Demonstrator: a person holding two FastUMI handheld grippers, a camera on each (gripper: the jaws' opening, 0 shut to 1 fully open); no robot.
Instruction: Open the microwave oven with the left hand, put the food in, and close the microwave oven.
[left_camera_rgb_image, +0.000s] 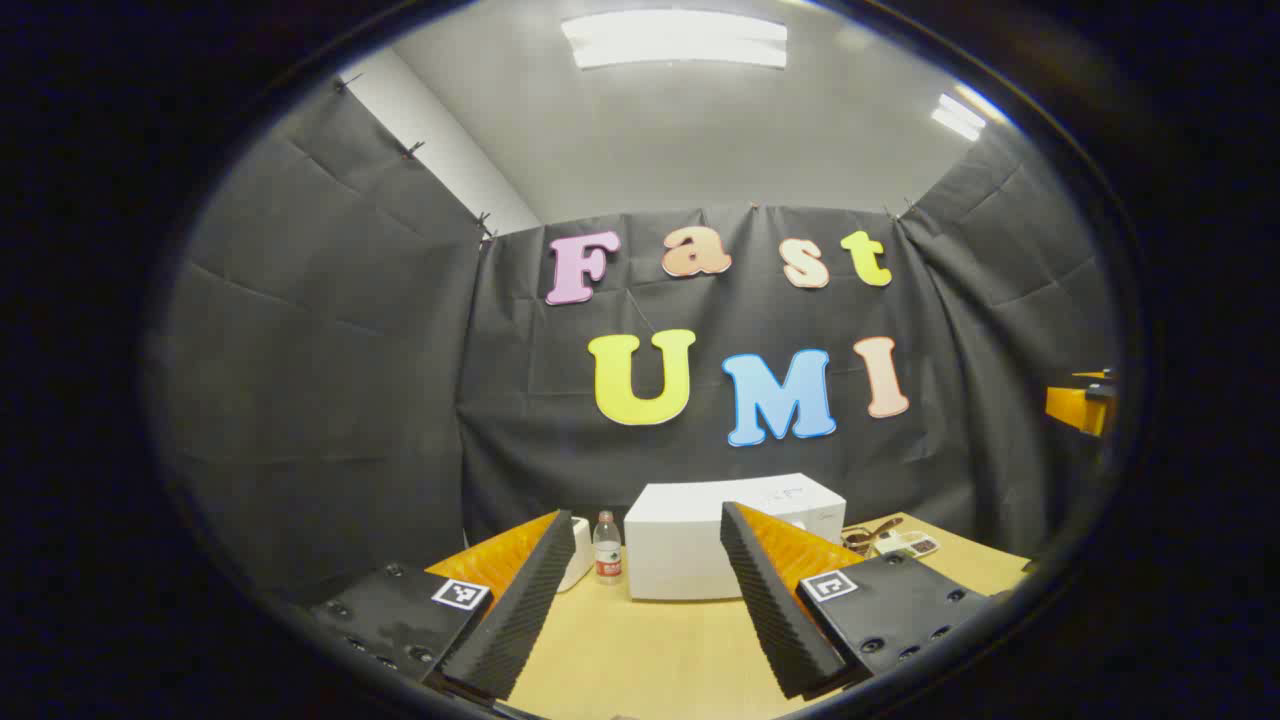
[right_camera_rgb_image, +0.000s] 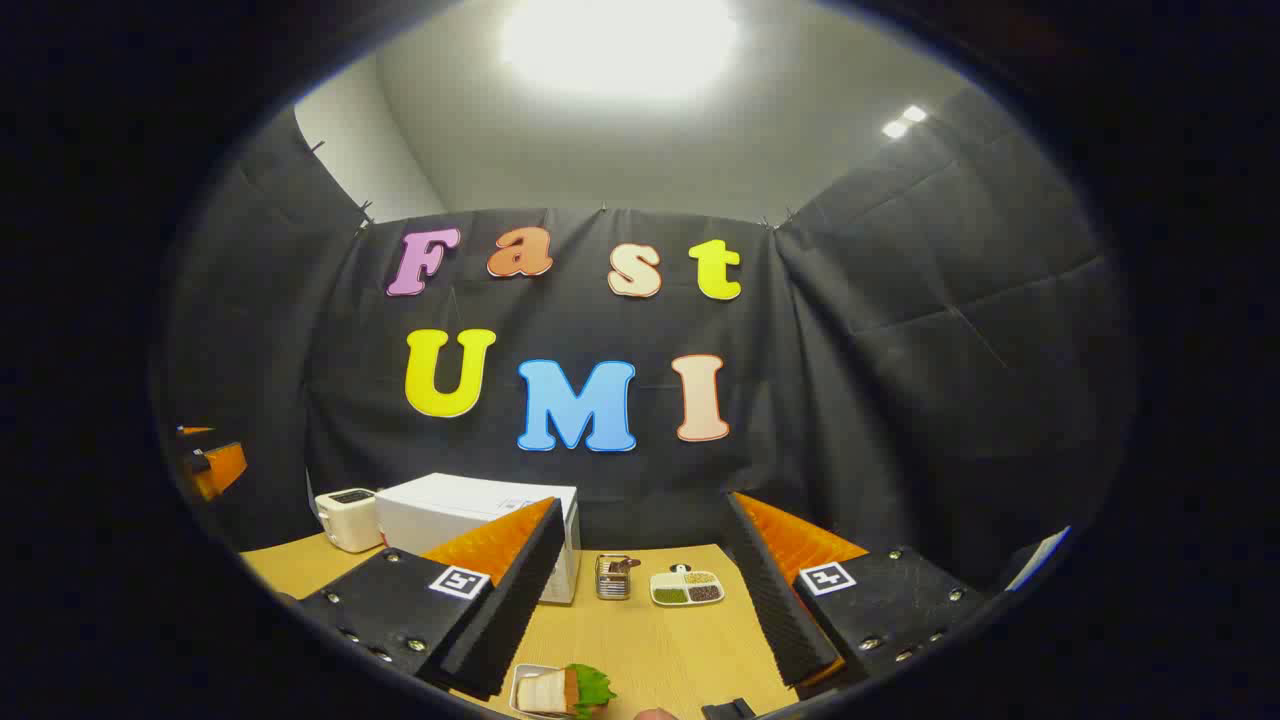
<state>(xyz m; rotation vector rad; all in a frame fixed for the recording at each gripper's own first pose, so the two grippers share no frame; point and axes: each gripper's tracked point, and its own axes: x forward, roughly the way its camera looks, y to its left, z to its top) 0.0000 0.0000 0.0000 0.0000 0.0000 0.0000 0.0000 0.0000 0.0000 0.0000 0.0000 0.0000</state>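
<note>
Left gripper view: the microwave oven (left_camera_rgb_image: 735, 535) stands on the worktop (left_camera_rgb_image: 650, 650) against the booth wall, door shut as far as can be judged. A bottle (left_camera_rgb_image: 607, 547) stands just beside its left end. The left tool (left_camera_rgb_image: 648, 590) hangs short of the microwave oven, fingers spread wide and holding nothing.

In the right gripper view the right tool (right_camera_rgb_image: 640, 610) is likewise wide and empty. The food (right_camera_rgb_image: 565, 690), a sandwich with green leaf on a small tray, lies on the worktop well in front of the microwave oven (right_camera_rgb_image: 480, 530), toward its right end. A toaster (right_camera_rgb_image: 347, 518) stands just beside its left end.

Judgement: the opening step has not begun. The next move calls for the left tool to reach the door's edge or handle, which cannot be made out.

The microwave oven's long axis runs parallel to the wall; its front appears to face away from the wall.
</note>
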